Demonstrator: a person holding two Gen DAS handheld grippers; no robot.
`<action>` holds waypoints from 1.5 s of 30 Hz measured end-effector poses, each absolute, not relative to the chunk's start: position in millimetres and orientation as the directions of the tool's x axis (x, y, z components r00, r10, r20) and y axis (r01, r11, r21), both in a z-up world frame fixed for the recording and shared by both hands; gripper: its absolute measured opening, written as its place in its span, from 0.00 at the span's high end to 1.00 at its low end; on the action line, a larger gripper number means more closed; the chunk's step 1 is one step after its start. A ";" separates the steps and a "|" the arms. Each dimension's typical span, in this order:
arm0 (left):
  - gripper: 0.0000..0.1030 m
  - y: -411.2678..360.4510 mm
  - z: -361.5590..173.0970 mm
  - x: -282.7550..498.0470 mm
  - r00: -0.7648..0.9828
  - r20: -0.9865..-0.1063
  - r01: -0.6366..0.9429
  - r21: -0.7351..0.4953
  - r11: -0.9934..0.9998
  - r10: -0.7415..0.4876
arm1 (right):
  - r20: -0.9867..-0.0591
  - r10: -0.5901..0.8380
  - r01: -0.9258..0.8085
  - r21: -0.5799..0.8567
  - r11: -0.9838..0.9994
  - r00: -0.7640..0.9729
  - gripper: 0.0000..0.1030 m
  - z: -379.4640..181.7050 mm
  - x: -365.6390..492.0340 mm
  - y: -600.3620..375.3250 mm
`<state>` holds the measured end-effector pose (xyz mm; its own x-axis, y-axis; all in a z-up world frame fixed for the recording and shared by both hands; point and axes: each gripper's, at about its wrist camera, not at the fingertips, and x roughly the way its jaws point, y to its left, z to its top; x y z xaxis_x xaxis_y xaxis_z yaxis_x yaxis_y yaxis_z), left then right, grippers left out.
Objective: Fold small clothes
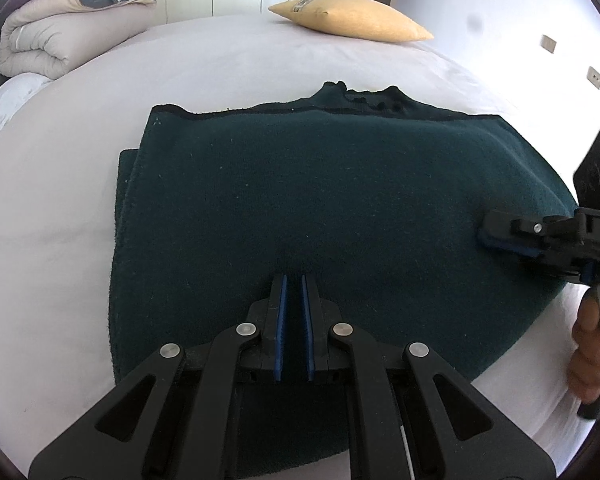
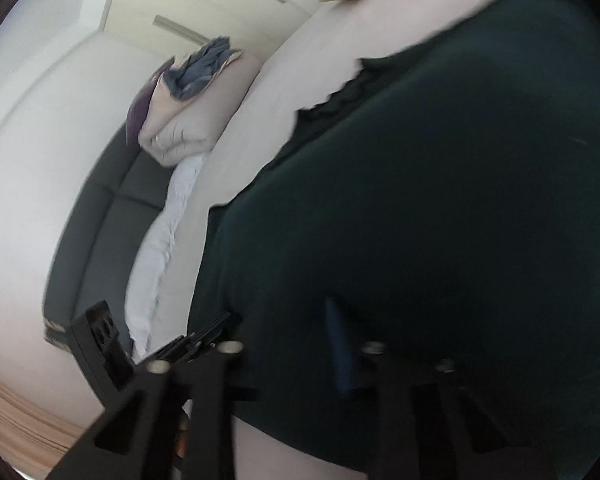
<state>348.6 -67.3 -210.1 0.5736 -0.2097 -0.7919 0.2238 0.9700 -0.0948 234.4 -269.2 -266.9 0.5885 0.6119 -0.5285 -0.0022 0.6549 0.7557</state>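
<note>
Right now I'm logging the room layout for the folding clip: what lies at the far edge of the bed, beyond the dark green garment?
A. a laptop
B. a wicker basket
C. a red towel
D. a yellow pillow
D: the left wrist view shows a yellow pillow lying on the white bed past the neckline of the dark green garment.

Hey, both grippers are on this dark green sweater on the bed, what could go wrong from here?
1. The left gripper seems to pinch only a small ridge of the sweater, so the knit may slip out when lifted.
2. The right gripper holds the side edge; uneven pulling could skew the fold.
3. The layers at the sweater's left edge already sit offset and may shift further.
</note>
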 end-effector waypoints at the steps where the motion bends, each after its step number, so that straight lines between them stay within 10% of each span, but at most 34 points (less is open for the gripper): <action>1: 0.93 -67.0 -210.4 349.2 0.573 -0.792 0.223 -0.098 0.970 -0.212 | -0.524 0.595 0.018 0.760 0.650 0.609 0.85 -267.9 230.4 -282.2; 10: 0.93 -55.3 -206.7 344.0 0.567 -0.779 0.212 -0.176 0.961 -0.268 | -0.536 0.171 0.350 0.729 0.589 0.827 0.96 -251.2 155.6 -437.1; 13: 0.93 -24.1 -197.0 333.3 0.592 -0.752 0.142 -0.258 0.956 -0.290 | -0.524 -0.012 0.421 0.669 0.612 0.851 0.21 -221.0 122.3 -446.5; 16: 0.91 26.2 -193.4 317.7 0.605 -0.729 0.012 -0.395 0.918 -0.321 | -0.417 -0.031 0.326 0.659 0.678 0.908 0.11 -192.5 102.4 -431.8; 21: 0.25 91.3 -207.0 296.8 0.610 -0.671 -0.144 -0.617 0.774 -0.422 | -0.427 0.225 0.146 0.678 0.720 0.876 0.13 -181.4 132.5 -380.1; 27: 0.24 76.3 -235.9 318.5 0.466 -0.544 -0.114 -0.819 0.563 -0.698 | -0.418 0.428 0.003 0.718 0.696 0.802 0.17 -186.7 158.2 -324.0; 35: 0.26 79.0 -256.4 356.1 0.455 -0.488 -0.177 -0.869 0.462 -0.745 | -0.410 0.536 -0.076 0.738 0.670 0.738 0.20 -181.5 168.7 -276.3; 39: 0.68 74.6 -265.4 369.1 0.414 -0.487 -0.199 -0.873 0.446 -0.769 | -0.429 0.575 -0.098 0.737 0.669 0.697 0.20 -180.7 188.6 -257.1; 45: 0.77 72.8 -279.3 368.2 0.418 -0.454 -0.206 -0.891 0.404 -0.787 | -0.477 0.646 -0.129 0.737 0.663 0.596 0.23 -193.7 240.4 -219.3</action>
